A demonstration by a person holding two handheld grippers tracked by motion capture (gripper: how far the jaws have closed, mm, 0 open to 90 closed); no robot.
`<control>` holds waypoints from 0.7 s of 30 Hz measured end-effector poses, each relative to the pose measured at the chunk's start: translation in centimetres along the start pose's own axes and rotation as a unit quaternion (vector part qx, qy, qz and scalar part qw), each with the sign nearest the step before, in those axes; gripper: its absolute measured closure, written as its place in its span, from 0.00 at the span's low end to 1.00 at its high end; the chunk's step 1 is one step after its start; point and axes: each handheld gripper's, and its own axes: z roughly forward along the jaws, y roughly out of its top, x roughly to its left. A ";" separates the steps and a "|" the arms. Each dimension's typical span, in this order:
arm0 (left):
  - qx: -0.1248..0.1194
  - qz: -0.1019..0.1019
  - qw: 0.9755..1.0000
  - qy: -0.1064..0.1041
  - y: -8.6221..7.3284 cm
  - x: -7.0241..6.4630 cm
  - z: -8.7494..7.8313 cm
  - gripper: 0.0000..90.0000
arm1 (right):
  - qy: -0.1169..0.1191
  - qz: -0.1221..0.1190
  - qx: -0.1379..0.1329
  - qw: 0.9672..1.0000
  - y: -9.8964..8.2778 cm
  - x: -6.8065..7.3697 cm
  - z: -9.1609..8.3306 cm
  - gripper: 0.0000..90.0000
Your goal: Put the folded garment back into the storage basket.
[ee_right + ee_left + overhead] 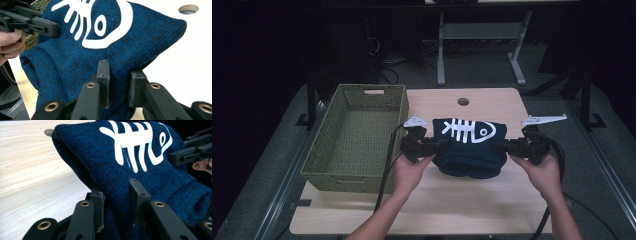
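Observation:
A folded dark blue knit garment [469, 147] with a white fish-skeleton print lies on the light wood table [437, 200], right of the basket. My left gripper [437, 146] is shut on the garment's left edge; the left gripper view has blue fabric [155, 170] pinched between the two black pads [138, 195]. On the opposite edge my right gripper [502, 146] is shut as well, and the blue knit [75, 60] bunches between its pads [103, 75]. Each hand holds its gripper from the near side.
An olive woven basket [319, 160] stands on the table's left part, close to my left gripper. A round cable hole [463, 101] sits near the far edge. Cables trail off the near edge. Beyond the table stand a desk frame and a dark floor.

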 end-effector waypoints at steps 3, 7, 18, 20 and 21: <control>0.000 0.000 1.000 0.000 0.1 0.1 -0.3 0.76 | 0.000 -0.002 0.001 1.000 0.3 0.3 0.1 0.83; -0.003 0.001 1.000 0.000 0.4 0.2 -0.8 0.76 | 0.000 -0.006 0.000 1.000 0.8 0.5 0.1 0.83; -0.006 -0.001 1.000 -0.002 0.9 0.8 -1.9 0.76 | 0.003 -0.013 0.000 1.000 1.8 1.2 0.4 0.83; -0.007 0.000 1.000 -0.001 1.0 0.9 -2.1 0.76 | 0.002 -0.015 0.001 1.000 2.0 1.4 0.4 0.83; -0.008 -0.004 1.000 -0.001 1.0 0.9 -2.2 0.76 | 0.002 -0.017 0.002 1.000 2.2 1.5 0.5 0.83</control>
